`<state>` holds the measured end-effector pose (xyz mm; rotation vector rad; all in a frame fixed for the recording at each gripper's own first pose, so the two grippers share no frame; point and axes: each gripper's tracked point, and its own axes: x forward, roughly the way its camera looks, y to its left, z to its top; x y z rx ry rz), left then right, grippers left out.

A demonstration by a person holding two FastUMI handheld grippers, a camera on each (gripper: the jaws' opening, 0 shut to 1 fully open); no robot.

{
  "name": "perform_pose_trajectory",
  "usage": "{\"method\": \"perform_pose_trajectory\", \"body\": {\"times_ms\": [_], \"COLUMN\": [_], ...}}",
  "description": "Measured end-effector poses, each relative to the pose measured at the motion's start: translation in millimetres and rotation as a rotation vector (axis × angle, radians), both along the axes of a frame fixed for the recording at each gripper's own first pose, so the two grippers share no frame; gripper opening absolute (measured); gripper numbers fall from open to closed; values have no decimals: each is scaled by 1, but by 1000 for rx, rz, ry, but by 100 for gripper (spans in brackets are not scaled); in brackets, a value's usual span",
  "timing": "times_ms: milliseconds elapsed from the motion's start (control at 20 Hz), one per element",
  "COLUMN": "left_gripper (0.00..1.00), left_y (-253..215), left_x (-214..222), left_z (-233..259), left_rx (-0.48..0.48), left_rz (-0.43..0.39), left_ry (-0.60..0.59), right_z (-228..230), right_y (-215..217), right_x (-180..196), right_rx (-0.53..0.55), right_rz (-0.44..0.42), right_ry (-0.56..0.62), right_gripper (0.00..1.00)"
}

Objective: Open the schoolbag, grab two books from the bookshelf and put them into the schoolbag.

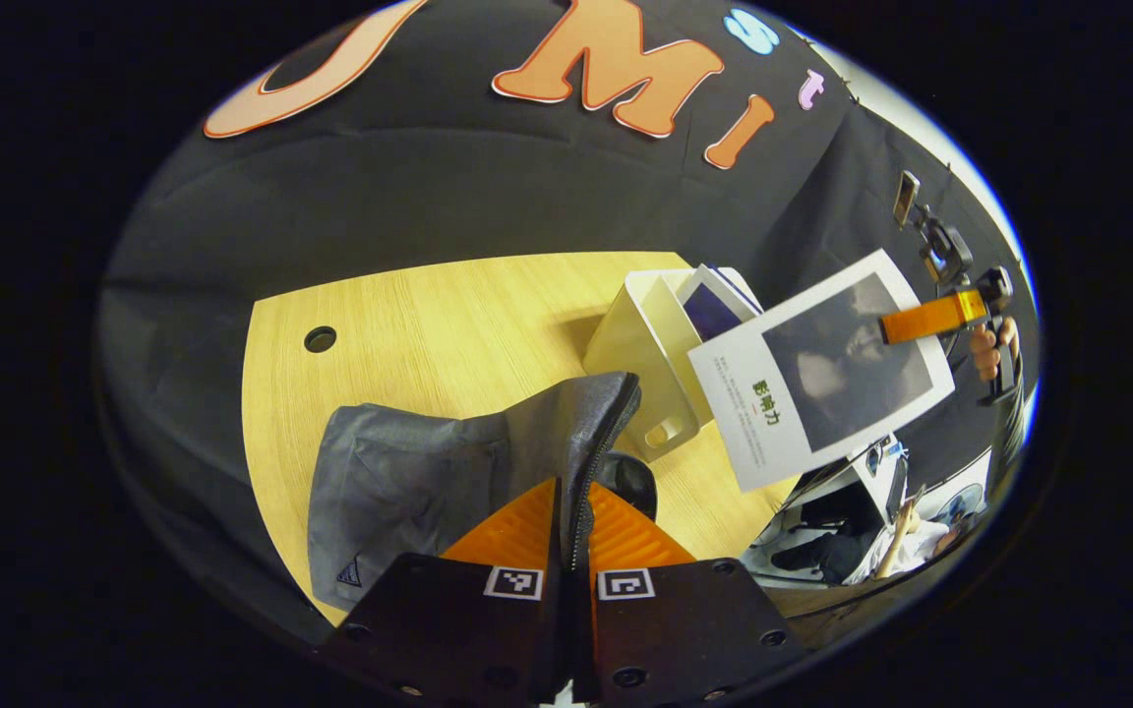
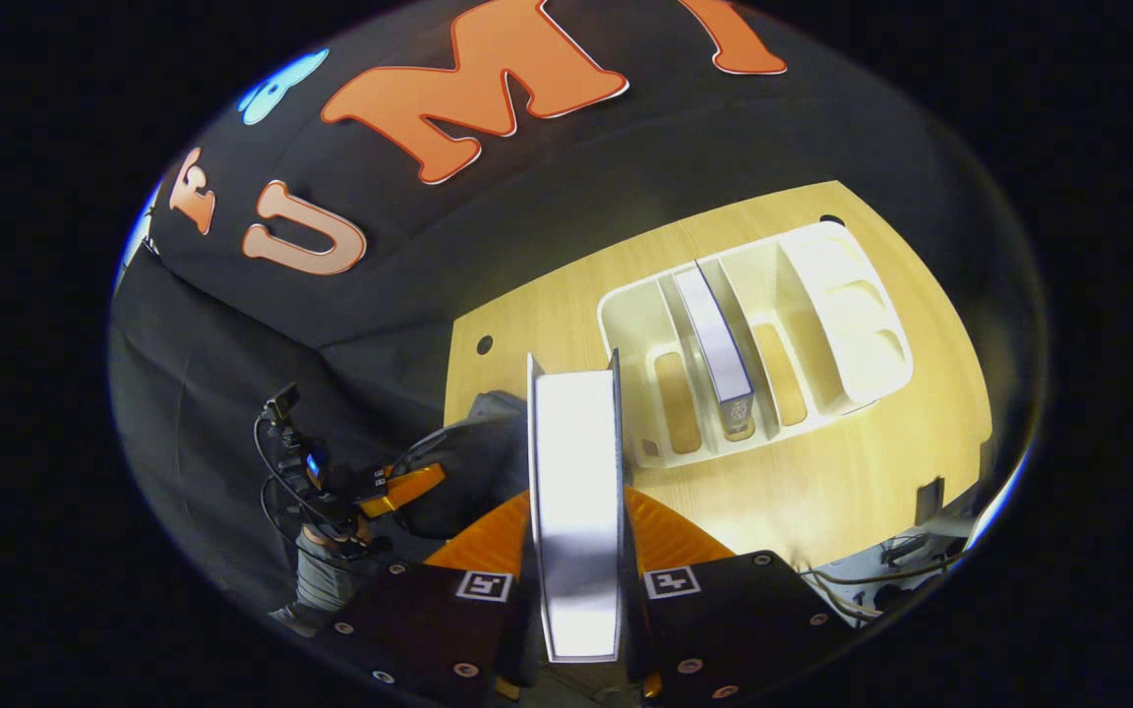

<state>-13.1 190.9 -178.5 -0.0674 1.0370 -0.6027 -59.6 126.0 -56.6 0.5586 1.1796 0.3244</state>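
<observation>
Right gripper view, jaws clamped on upright book point(image 2: 576, 492), left jaws pinching schoolbag point(image 1: 448, 462) zipper edge.

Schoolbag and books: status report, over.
Left tongs shut on schoolbag zipper edge, holding it up. Right tongs shut on book, clear of bookshelf. Second book in shelf. Nothing blocking.
</observation>
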Motion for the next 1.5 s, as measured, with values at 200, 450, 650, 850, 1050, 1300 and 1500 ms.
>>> {"method": "perform_pose_trajectory", "body": {"times_ms": [200, 450, 650, 850, 1050, 1300, 1500], "left_gripper": [6, 6, 6, 6, 6, 6, 6], "left_y": [8, 8, 6, 13, 16, 14, 12], "left_x": [-5, -7, -8, -10, -13, -11, -12], "left_z": [5, 7, 6, 4, 5, 7, 11], "left_rx": [-21, -51, -92, -124, -136, -148, -156], "left_rz": [27, 63, 121, 161, 180, 201, 212], "left_ry": [-27, -36, -26, -30, -36, -45, -59], "right_z": [-20, -36, -69, -107, -124, -135, -148], "right_y": [16, 60, 93, 128, 153, 180, 201], "right_x": [-14, -29, -43, -55, -50, -33, -28], "right_rx": [53, 173, 228, 280, 386, 448, 474], "right_rz": [-49, -89, -133, -158, -217, -228, -214], "right_ry": [9, -6, 38, 80, 102, 64, 54], "right_gripper": [33, 33, 33, 33, 33, 33, 33]}}
